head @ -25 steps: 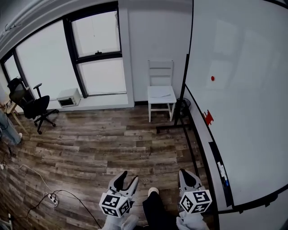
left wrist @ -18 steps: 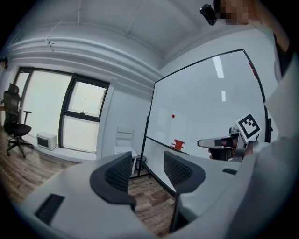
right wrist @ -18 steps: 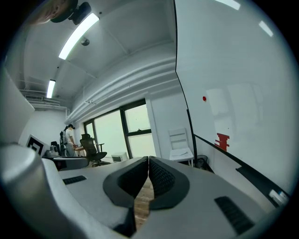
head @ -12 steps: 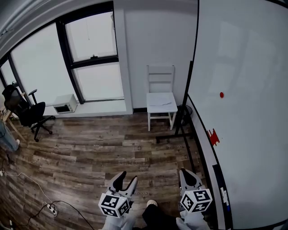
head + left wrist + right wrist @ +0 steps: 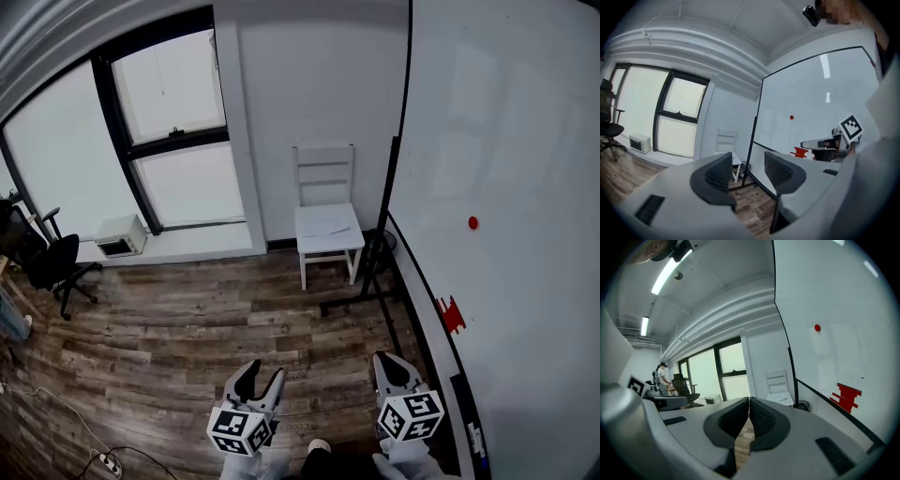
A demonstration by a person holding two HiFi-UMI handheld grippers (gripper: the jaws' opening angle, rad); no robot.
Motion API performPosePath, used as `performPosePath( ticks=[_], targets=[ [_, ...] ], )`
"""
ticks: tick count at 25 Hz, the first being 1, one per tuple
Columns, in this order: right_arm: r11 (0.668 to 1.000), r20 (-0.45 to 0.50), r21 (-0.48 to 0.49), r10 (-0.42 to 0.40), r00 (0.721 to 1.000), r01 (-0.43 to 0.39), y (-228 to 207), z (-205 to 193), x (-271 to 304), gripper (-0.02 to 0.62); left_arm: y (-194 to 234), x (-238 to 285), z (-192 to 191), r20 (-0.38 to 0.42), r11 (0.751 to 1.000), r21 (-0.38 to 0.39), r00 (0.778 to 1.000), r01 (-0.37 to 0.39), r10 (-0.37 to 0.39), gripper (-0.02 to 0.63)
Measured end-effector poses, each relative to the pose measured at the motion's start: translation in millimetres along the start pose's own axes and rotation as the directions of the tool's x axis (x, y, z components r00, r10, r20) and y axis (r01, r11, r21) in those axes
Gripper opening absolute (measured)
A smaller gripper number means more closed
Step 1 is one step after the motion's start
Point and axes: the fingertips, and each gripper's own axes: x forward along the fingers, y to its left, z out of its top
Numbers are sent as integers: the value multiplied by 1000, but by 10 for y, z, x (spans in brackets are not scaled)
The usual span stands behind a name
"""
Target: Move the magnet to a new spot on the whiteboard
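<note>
A small round red magnet (image 5: 472,222) sticks to the large whiteboard (image 5: 525,141) on the right; it also shows as a red magnet (image 5: 791,117) in the left gripper view and a red magnet (image 5: 817,327) in the right gripper view. My left gripper (image 5: 262,381) is held low at the bottom, open, with nothing between its jaws. My right gripper (image 5: 393,368) is beside it, closer to the board, its jaws shut and empty. Both are well short of the magnet.
A red eraser-like block (image 5: 452,314) clings low on the board, above the marker tray (image 5: 469,427). A white chair (image 5: 325,225) stands by the wall next to the board's black stand (image 5: 361,298). An office chair (image 5: 52,258) sits far left. Cables (image 5: 94,457) lie on the wooden floor.
The head view has tilted up and turned: the magnet, red block and chair have slid down and right in the picture. Both grippers keep their places and jaw states.
</note>
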Motion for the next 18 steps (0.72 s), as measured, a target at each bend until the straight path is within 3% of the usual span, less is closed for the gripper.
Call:
performPosePath(
  ticks=[5, 12, 18],
  targets=[
    [1000, -5, -8, -3, 1000, 3, -23, 153, 298, 28, 200, 288, 112, -5, 1000, -5, 1000, 11, -11, 207],
    [999, -23, -1, -35, 999, 35, -152, 99, 295, 28, 85, 538, -2, -26, 997, -29, 997, 67, -67, 207],
    [992, -3, -19, -122, 993, 122, -390, 287, 323, 28, -32, 1011, 53, -22, 983, -44, 984, 177, -178, 207]
  ],
)
